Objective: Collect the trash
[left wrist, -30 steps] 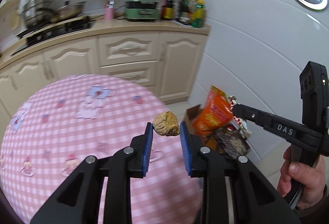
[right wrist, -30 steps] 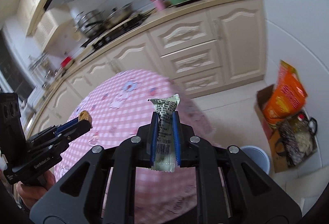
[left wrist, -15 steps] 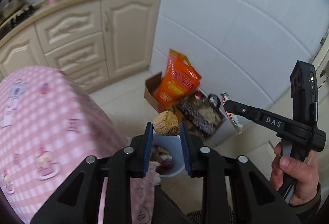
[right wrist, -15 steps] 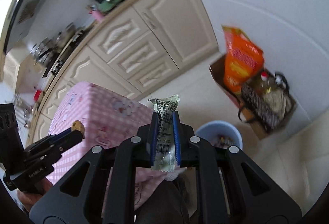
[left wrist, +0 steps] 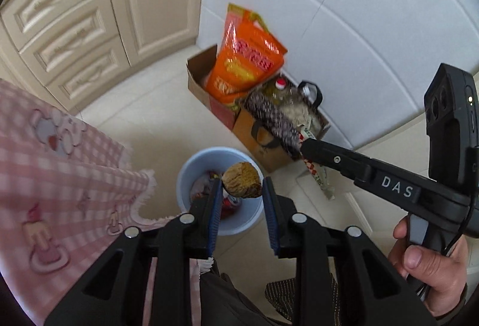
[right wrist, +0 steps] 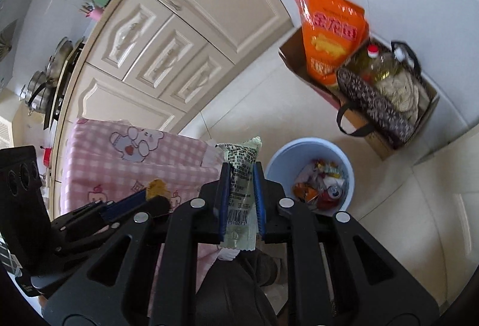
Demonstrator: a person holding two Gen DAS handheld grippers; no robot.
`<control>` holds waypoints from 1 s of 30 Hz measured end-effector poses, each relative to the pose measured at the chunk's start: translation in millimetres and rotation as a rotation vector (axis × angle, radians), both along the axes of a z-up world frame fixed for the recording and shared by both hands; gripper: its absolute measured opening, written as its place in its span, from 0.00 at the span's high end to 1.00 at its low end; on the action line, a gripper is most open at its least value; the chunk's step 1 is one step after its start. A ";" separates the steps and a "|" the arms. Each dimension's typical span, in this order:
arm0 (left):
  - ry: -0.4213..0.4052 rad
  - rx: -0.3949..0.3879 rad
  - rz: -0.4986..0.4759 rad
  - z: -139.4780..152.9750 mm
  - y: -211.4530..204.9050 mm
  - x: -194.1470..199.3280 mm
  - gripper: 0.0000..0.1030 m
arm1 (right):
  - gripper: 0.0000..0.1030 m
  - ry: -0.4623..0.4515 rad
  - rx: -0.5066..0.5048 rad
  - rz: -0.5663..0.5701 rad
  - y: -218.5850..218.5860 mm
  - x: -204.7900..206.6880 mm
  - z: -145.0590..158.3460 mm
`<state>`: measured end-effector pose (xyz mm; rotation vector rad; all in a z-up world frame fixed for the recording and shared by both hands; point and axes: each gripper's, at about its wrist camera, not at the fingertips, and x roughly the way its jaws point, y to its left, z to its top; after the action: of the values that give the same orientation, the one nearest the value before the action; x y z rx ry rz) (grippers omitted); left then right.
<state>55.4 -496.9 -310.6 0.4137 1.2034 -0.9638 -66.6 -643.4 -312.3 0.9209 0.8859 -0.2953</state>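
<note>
With a brown lump (left wrist: 242,180) pinched in the left gripper (left wrist: 242,191) over the blue bin (left wrist: 191,173) at lower centre and a wrapper (right wrist: 241,185) clamped in the right gripper (right wrist: 242,191) left of the bin, the wrapper could be dropped onto the floor (right wrist: 389,236) if released there.

Cream cabinets (left wrist: 74,27), orange bag (left wrist: 245,62)

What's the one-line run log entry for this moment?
left gripper: shut on brown lump, above blue bin | right gripper: shut on green wrapper | bin: holds trash
</note>
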 end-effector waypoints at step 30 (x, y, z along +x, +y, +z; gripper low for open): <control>-0.234 -0.193 0.172 125.1 100.8 3.3 0.18 | 0.07 -0.021 -0.116 -0.073 30.4 -3.1 83.7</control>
<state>58.7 -396.0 -185.5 0.2562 0.9096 -0.8482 -69.7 -613.1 -228.7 0.8483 0.8084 -0.3955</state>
